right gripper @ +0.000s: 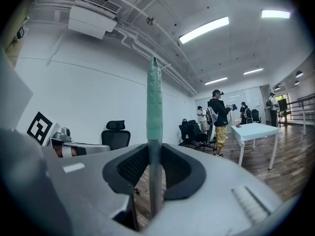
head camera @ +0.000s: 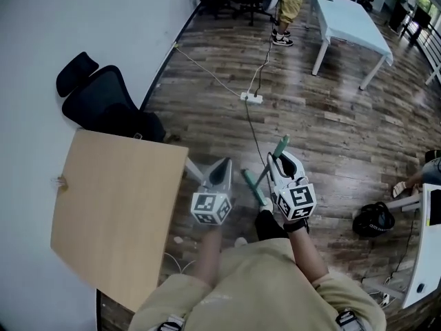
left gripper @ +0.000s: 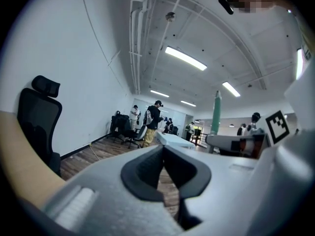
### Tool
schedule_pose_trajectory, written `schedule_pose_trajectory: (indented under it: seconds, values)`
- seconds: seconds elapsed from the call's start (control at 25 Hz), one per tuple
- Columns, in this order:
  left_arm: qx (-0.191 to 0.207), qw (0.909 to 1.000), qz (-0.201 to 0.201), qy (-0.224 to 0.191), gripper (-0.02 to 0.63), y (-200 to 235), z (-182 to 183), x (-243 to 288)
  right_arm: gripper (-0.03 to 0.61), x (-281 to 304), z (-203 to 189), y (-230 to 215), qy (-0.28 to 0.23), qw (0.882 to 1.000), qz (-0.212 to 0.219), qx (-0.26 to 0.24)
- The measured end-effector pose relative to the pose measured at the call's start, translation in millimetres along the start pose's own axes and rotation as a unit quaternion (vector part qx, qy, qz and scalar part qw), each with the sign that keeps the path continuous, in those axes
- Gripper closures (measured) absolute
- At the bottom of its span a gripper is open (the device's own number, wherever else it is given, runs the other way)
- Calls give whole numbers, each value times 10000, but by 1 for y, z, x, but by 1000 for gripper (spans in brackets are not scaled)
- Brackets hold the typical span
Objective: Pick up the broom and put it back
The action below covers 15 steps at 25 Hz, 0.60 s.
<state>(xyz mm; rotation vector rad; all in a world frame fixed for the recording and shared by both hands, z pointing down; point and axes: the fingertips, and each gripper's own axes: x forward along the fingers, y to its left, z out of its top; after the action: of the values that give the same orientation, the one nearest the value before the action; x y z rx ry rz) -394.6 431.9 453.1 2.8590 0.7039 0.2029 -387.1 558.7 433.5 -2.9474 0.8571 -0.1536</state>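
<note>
My right gripper (right gripper: pixel 155 168) is shut on the broom (right gripper: pixel 154 112), whose thin grey shaft stands upright between the pads, with the green grip above them. In the head view the green tip of the broom (head camera: pixel 281 145) sticks out past the right gripper (head camera: pixel 283 167). A second green length runs slantwise just left of the gripper, down to a dark part near my body. My left gripper (head camera: pixel 220 173) is level beside it, to the left, shut and holding nothing. The left gripper view shows its pads (left gripper: pixel 162 154) meeting at the tips and the broom (left gripper: pixel 216 113) upright to the right.
A light wooden desk (head camera: pixel 117 212) sits at the left against the white wall, with a black office chair (head camera: pixel 103 102) behind it. A power strip (head camera: pixel 251 97) and its cable lie on the wood floor ahead. Farther off are a white table (head camera: pixel 351 19), a standing person (head camera: pixel 288 5) and a black bag (head camera: pixel 373 219).
</note>
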Motion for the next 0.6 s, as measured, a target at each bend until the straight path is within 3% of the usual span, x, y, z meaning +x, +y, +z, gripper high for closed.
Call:
schedule_pose_trajectory:
  seconds: [0.12, 0.4, 0.52, 0.6]
  values:
    - [264, 9995, -1, 155, 614, 6, 7, 47, 488, 36, 5, -34, -30, 9999, 52, 121]
    - [764, 9967, 203, -189, 614, 8, 73, 163, 491, 108, 71, -113, -570, 9969, 526, 113]
    - [930, 9952, 291, -92, 614, 12, 67, 194, 491, 133, 66, -128, -497, 9961, 721, -58]
    - [834, 9957, 402, 56, 614, 19, 55, 209, 491, 152, 57, -141, -357, 9964, 744, -184]
